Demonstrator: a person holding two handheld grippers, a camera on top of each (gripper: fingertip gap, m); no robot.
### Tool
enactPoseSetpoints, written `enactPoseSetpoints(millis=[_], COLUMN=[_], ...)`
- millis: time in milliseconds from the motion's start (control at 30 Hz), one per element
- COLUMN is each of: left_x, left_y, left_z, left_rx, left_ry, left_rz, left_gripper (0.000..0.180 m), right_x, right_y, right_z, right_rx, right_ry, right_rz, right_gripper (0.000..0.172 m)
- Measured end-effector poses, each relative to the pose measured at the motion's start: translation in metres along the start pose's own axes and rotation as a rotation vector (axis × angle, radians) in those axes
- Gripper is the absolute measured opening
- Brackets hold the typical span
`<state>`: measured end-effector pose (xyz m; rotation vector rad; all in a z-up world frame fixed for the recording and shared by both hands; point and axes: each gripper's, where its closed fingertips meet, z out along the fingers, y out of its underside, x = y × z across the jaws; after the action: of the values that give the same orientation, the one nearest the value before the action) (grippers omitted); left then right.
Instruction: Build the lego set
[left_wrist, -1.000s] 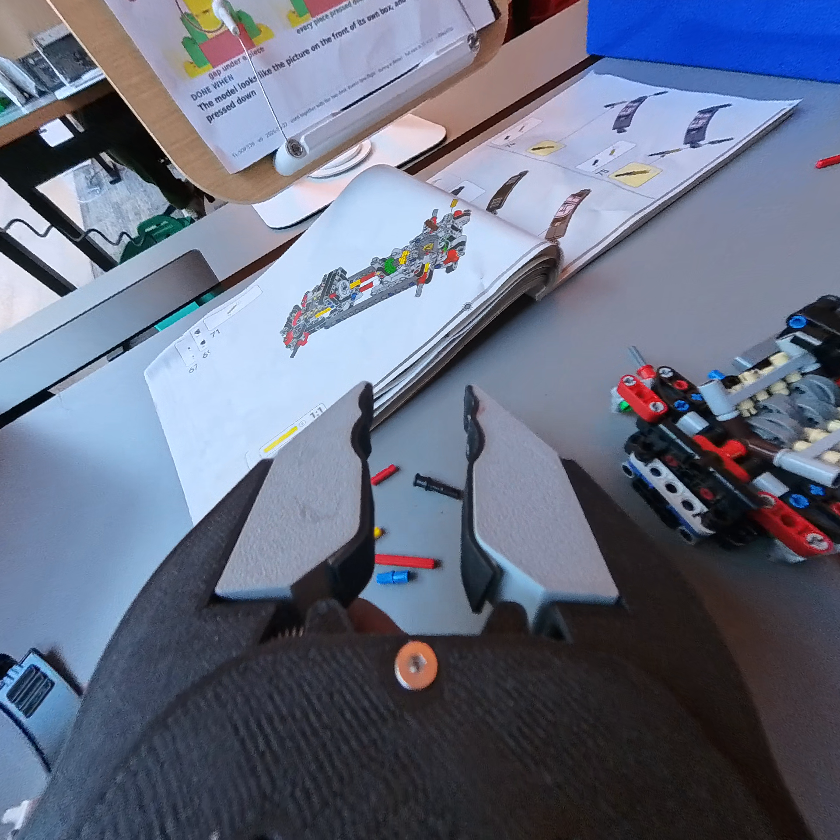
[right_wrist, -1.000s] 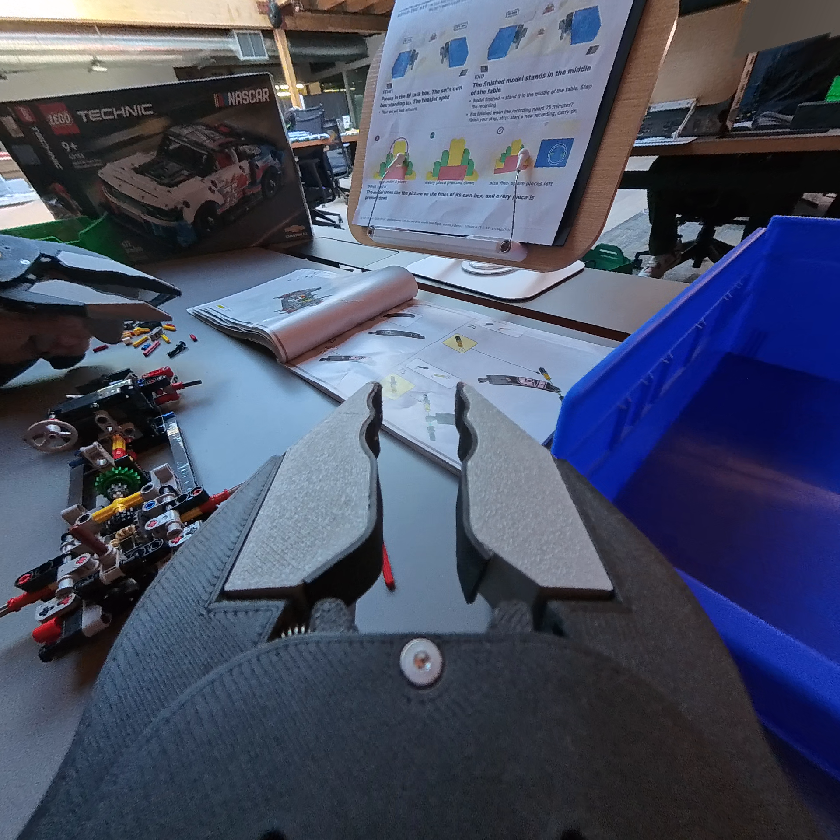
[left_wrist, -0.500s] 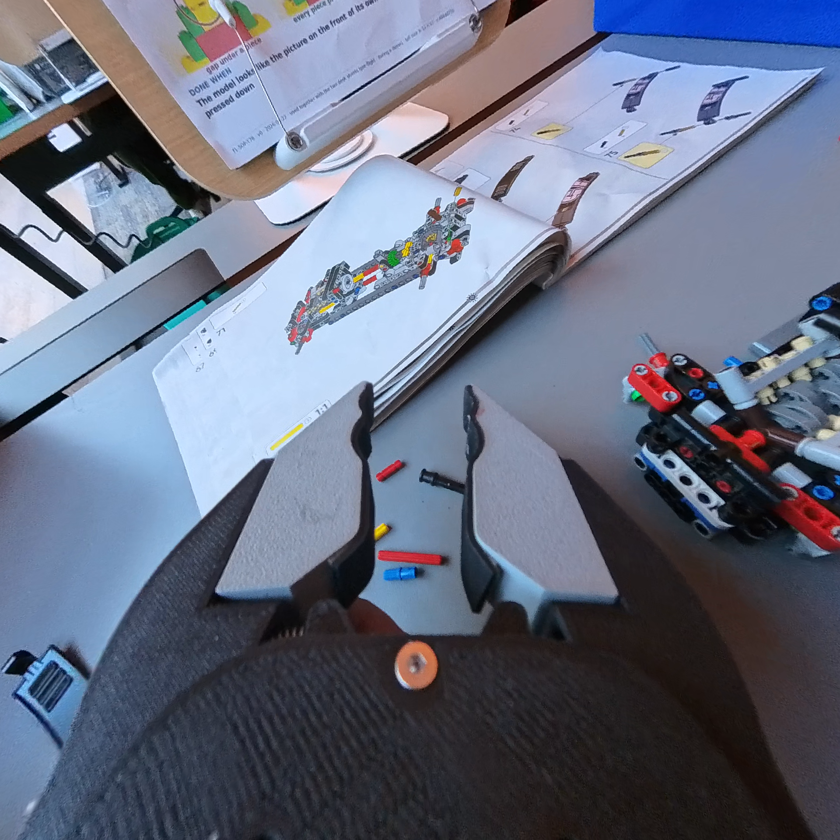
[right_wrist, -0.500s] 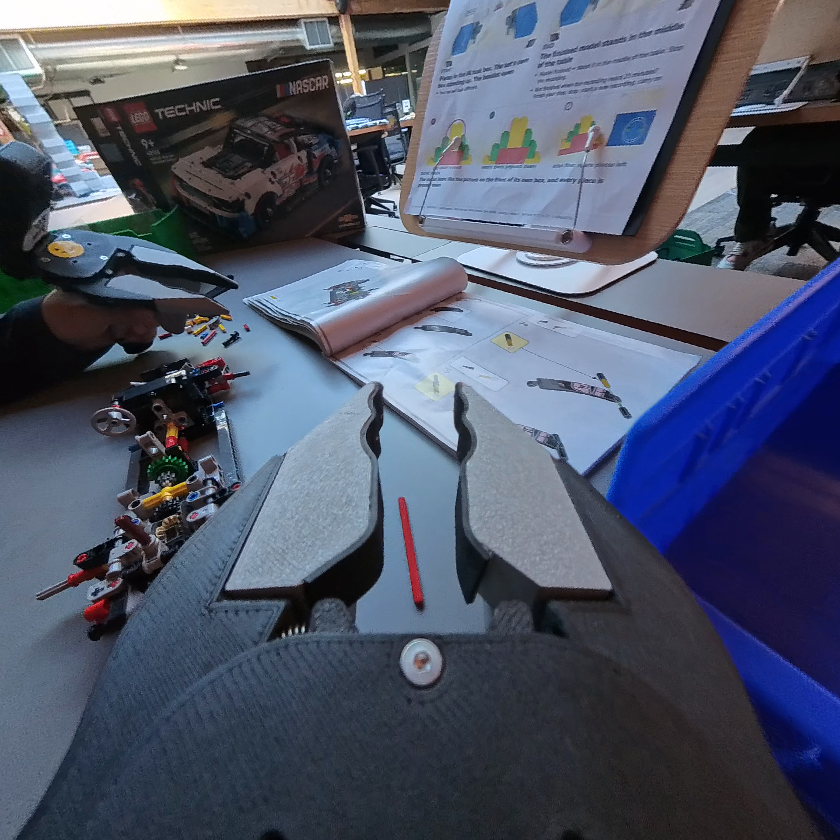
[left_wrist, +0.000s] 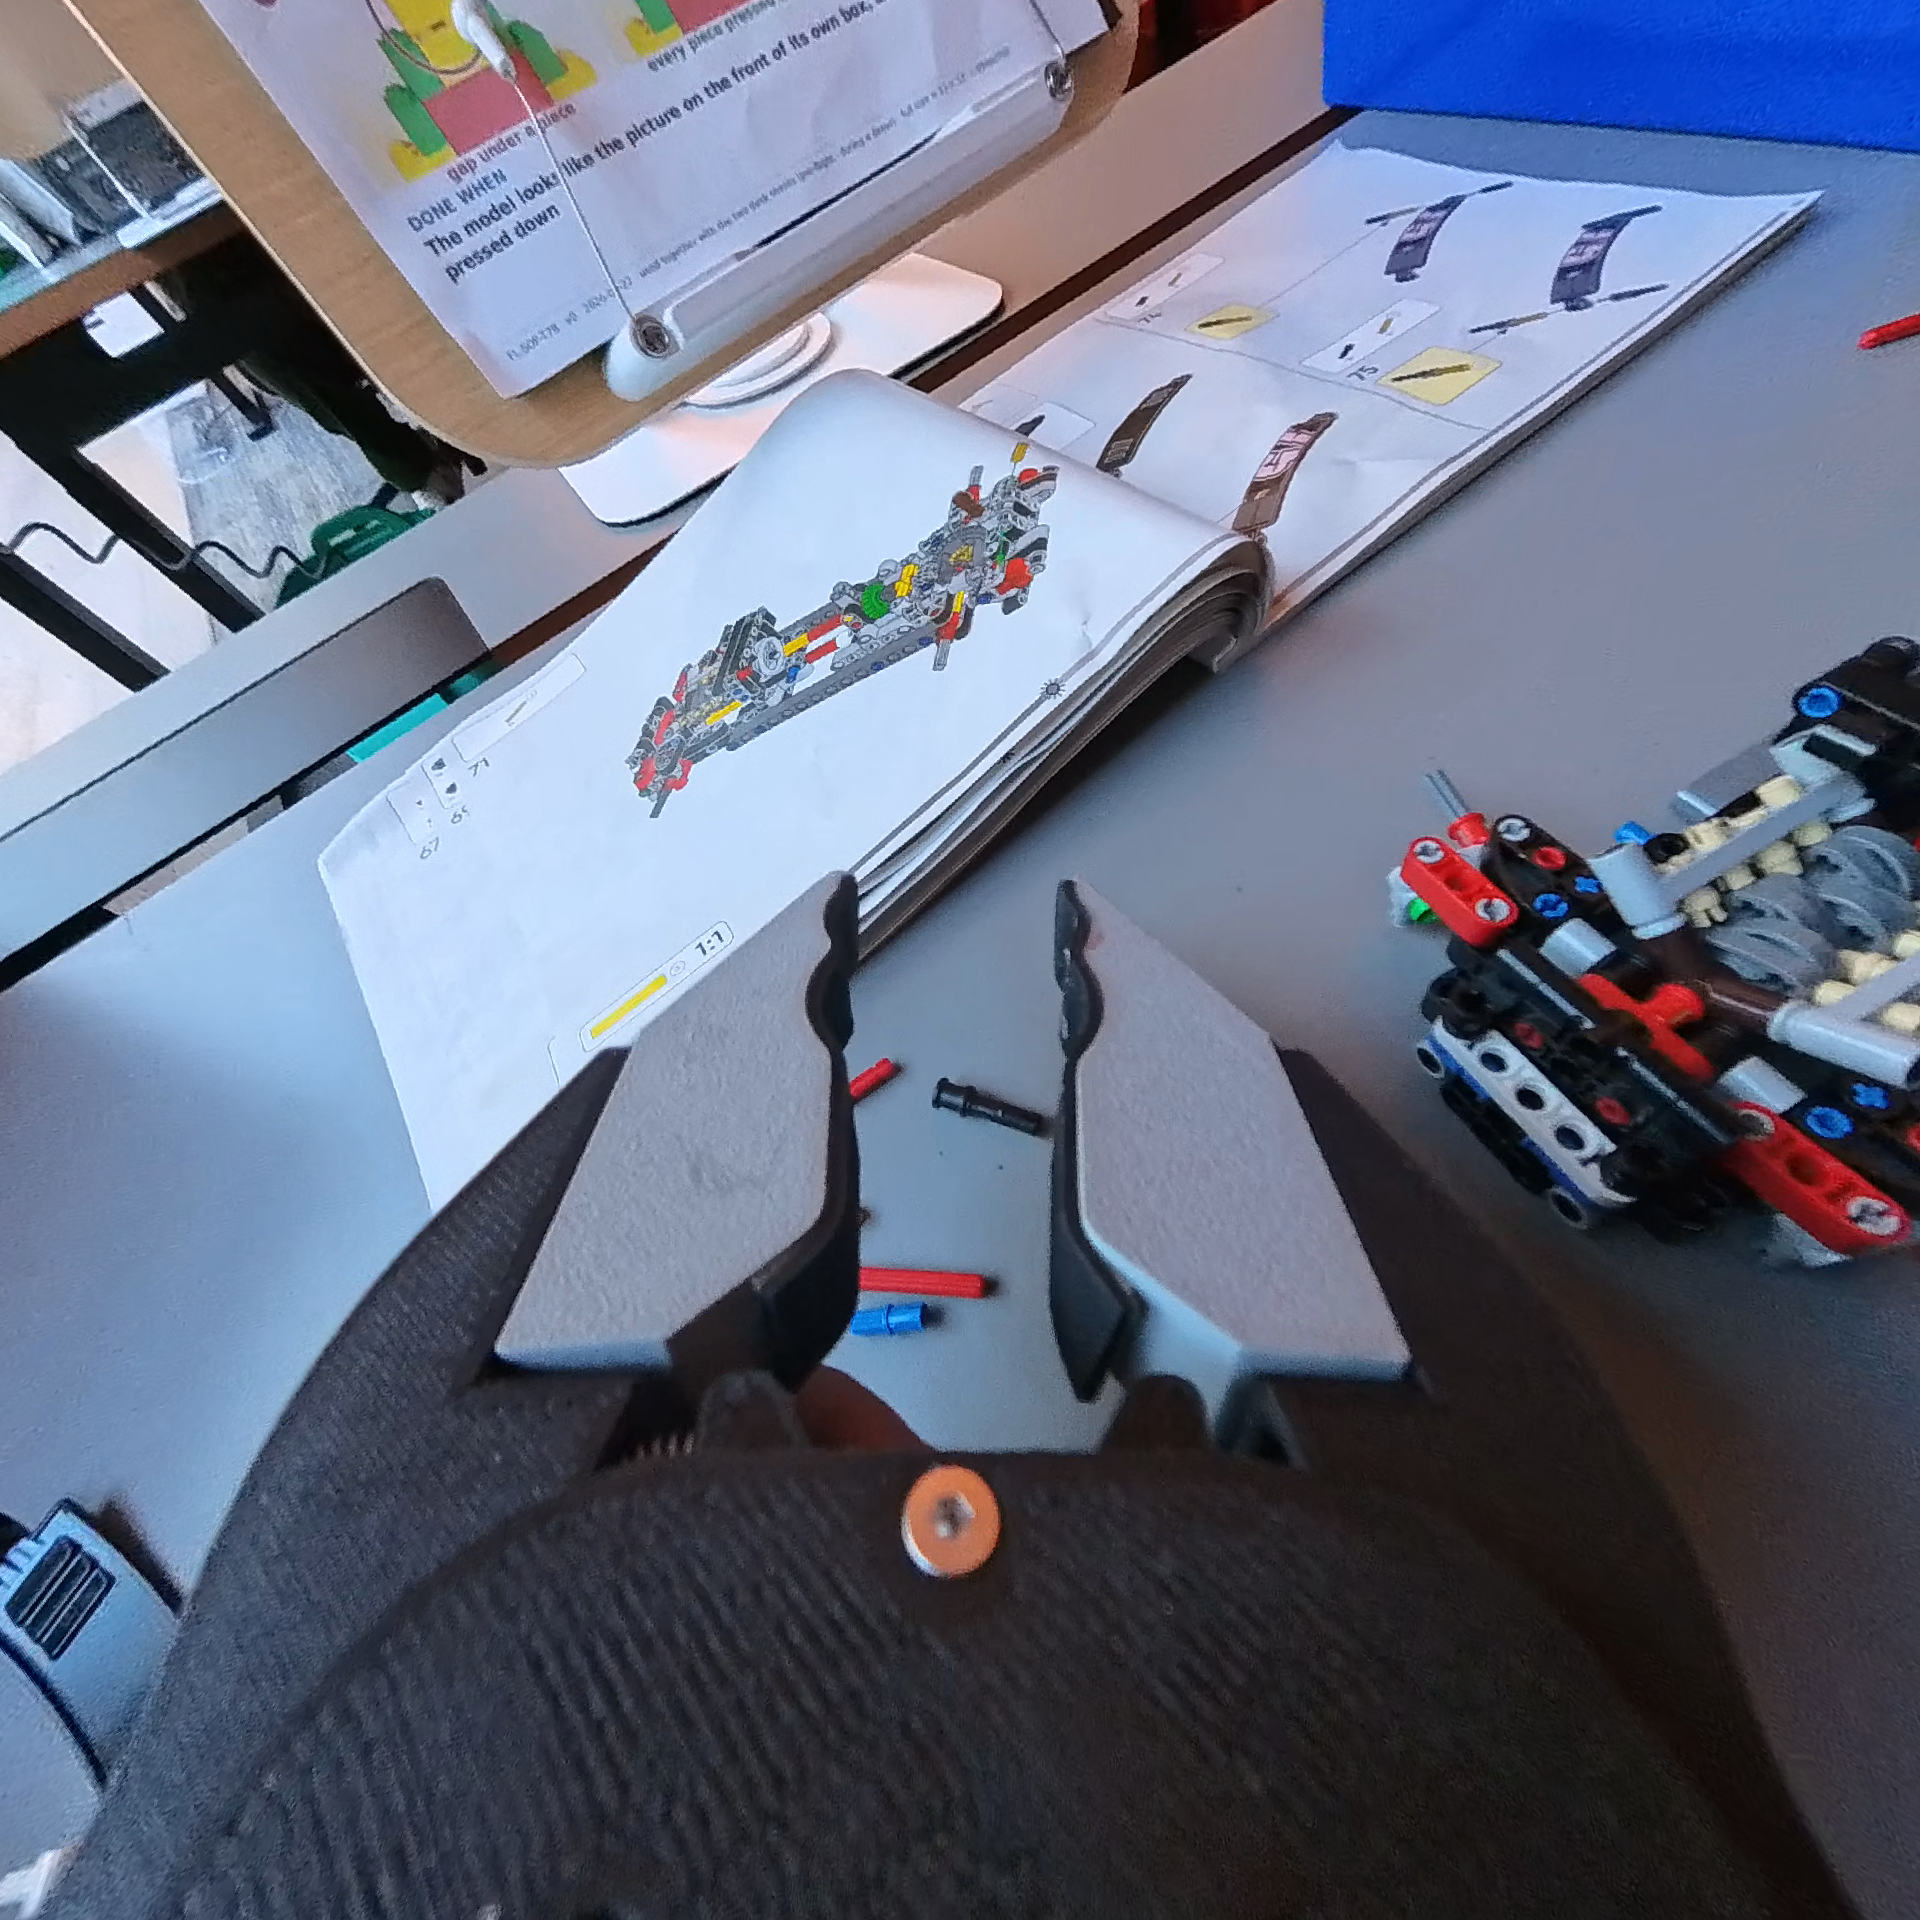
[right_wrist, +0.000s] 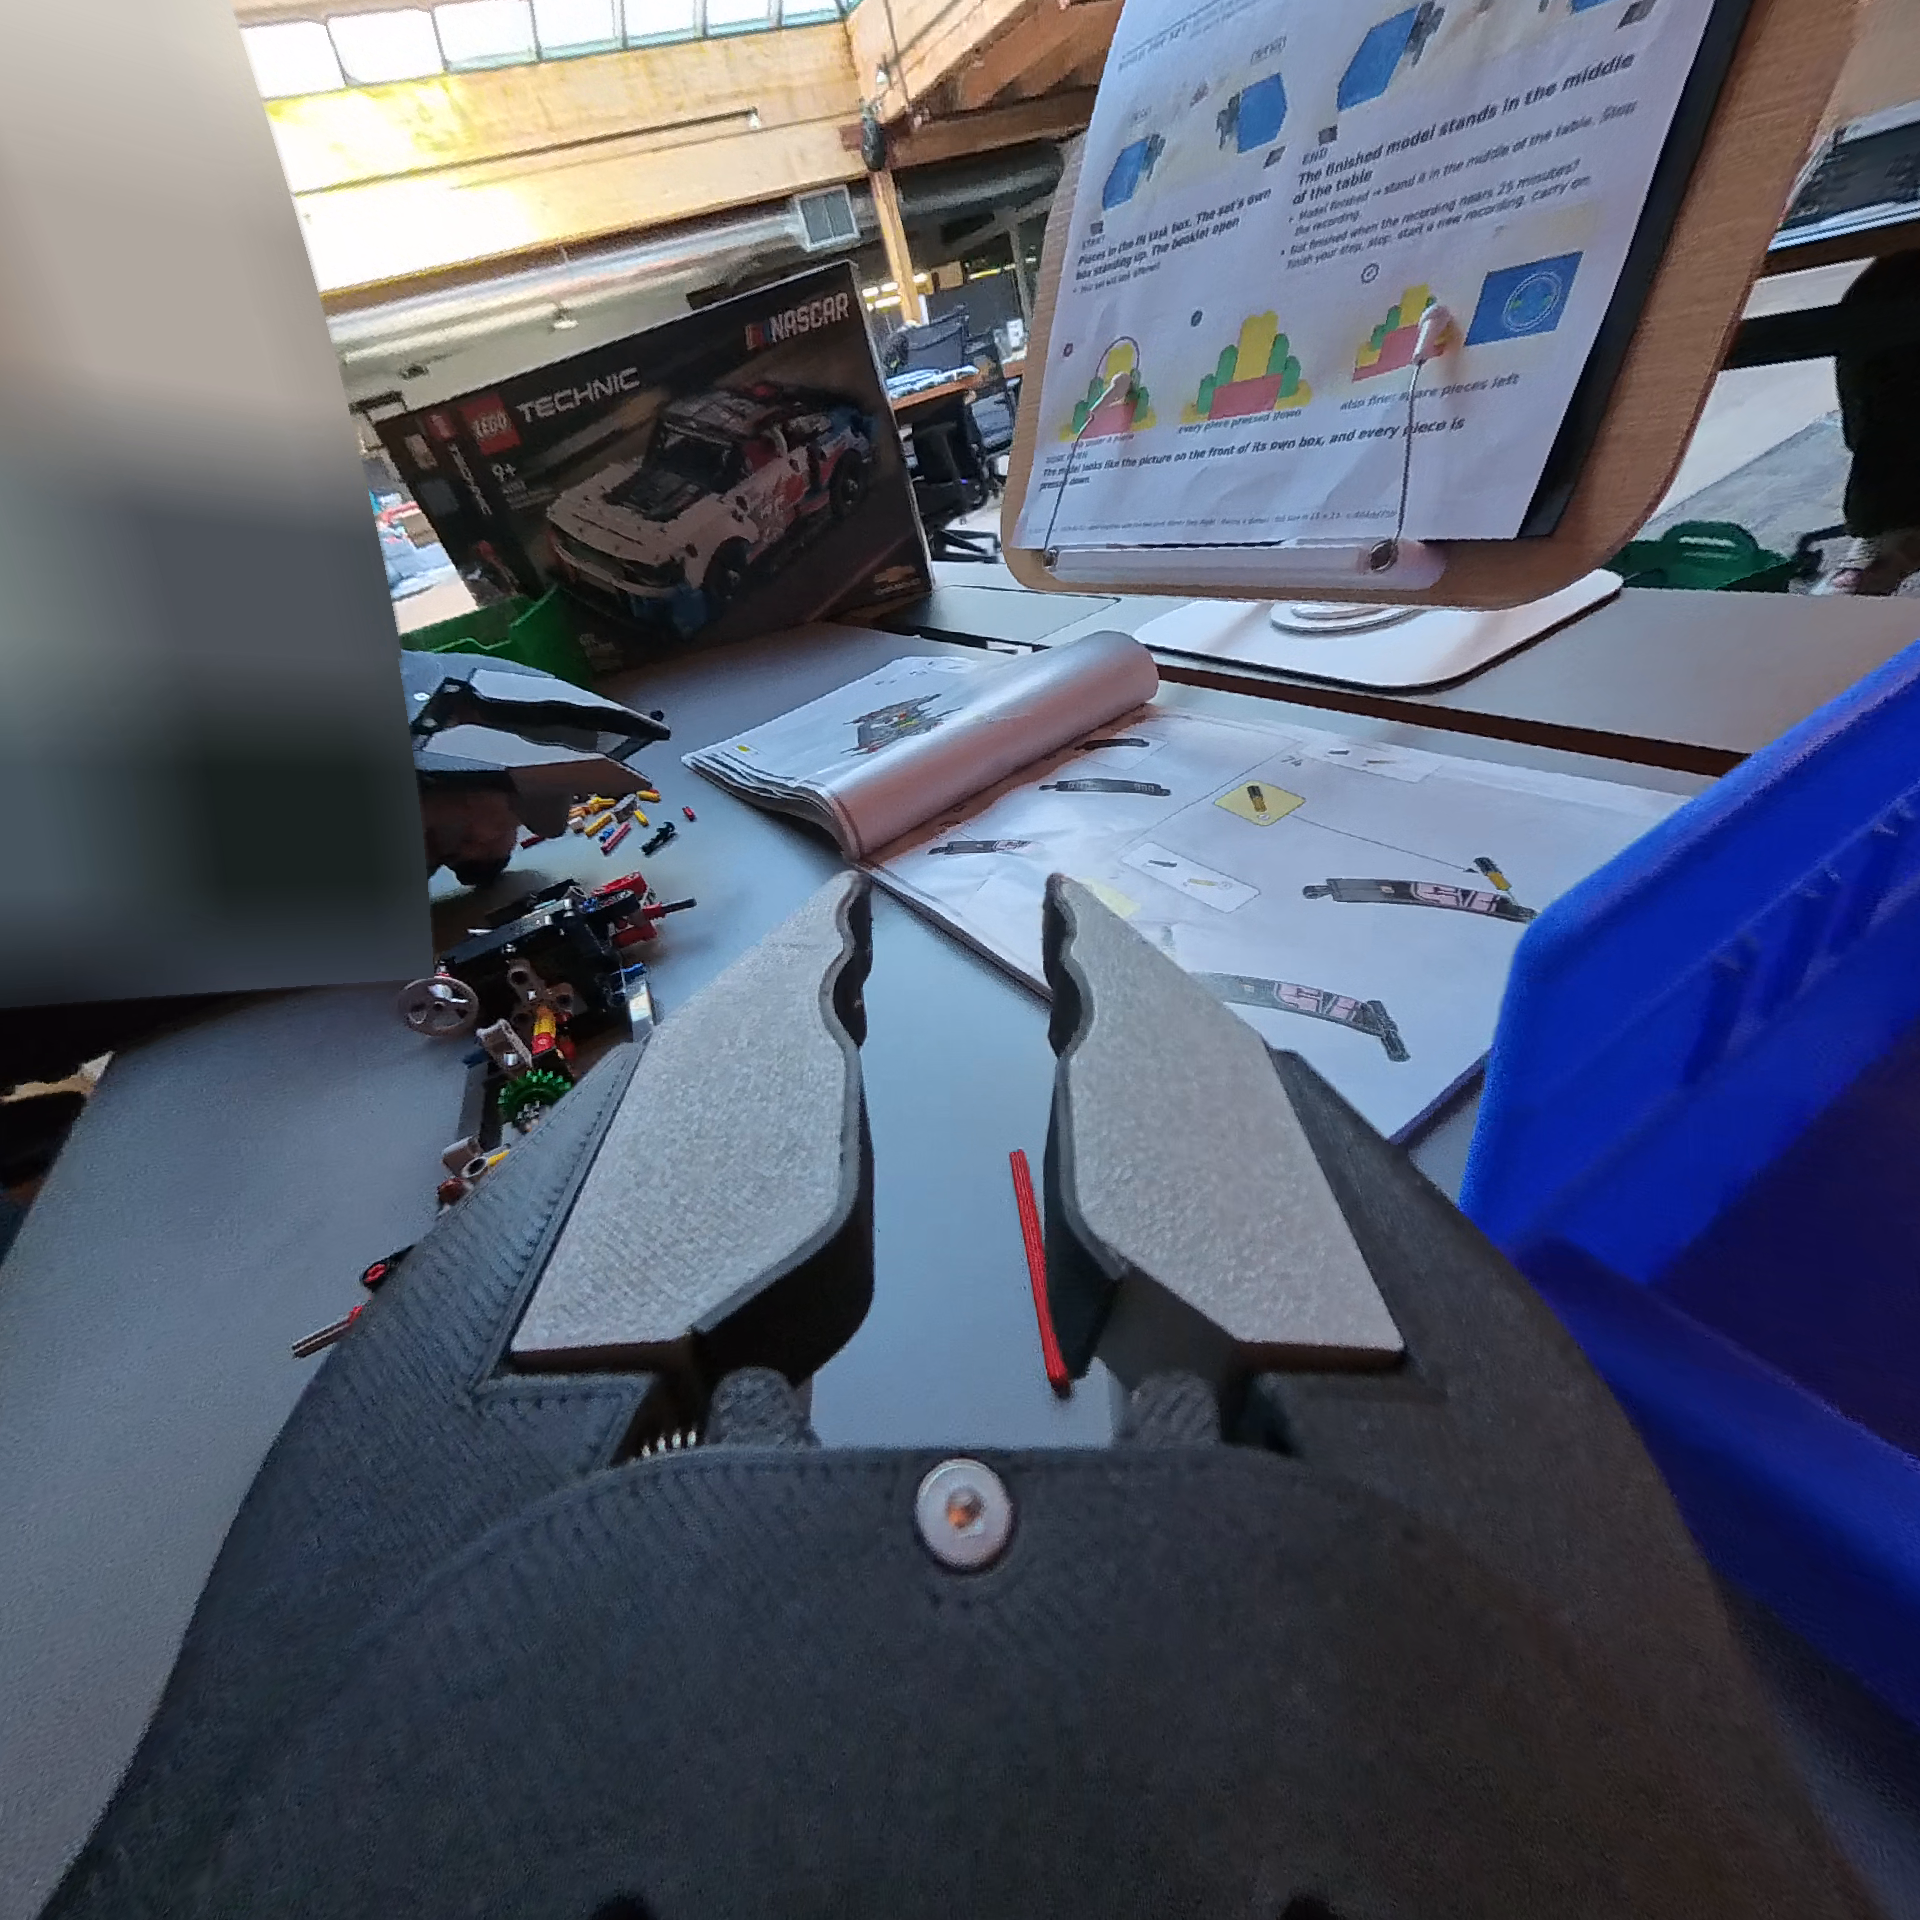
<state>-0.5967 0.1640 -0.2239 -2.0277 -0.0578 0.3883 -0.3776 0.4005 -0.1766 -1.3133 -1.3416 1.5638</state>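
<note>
Left gripper (left_wrist: 956, 914) of mine hangs over the grey counter (left_wrist: 1351, 727) with its two fingers spread and nothing between the pads. Below the gap, loose on the counter, lie a black pin (left_wrist: 987, 1103), a short red pin (left_wrist: 871, 1078), a red axle (left_wrist: 920, 1281) and a blue pin (left_wrist: 888, 1320). The black pin is the nearest one to the right finger, but no pad presses on any of them. Just beyond the fingertips is the corner of the open instruction booklet (left_wrist: 727, 831). To my right, apart from the small parts, stands the partly built model (left_wrist: 1683, 1039) in black, red, grey and white.

My right gripper (right_wrist: 951, 904) is also spread and holds nothing. A long red axle (right_wrist: 1036, 1268) lies on the counter under the gap, close beside the inner side of the right finger. I cannot tell whether it touches the finger, and the pads do not close on it. The blue bin (right_wrist: 1714, 1039) stands just beside this gripper on its right, and the booklet lies ahead of the fingertips. Farther off are the set's box (right_wrist: 665, 468) and a wooden stand with a printed sheet (right_wrist: 1351, 312).
</note>
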Motion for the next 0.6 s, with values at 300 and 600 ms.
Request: enactPoseSetpoints(millis=[300,600], left_x=[0.003,-0.014], left_y=[-0.006,-0.001], left_z=[-0.004,-0.004], left_rx=[0.033,0.013], left_ry=[0.011,-0.058], left_rz=[-0.041,-0.030], left_gripper=[0.035,0.035], right_x=[0.000,0.001], right_y=[0.001,0.005], right_z=[0.004,0.005], right_rx=[-0.015,-0.045], right_ry=[0.024,0.063], right_rz=[-0.048,-0.092], right_gripper=[0.029,0.032])
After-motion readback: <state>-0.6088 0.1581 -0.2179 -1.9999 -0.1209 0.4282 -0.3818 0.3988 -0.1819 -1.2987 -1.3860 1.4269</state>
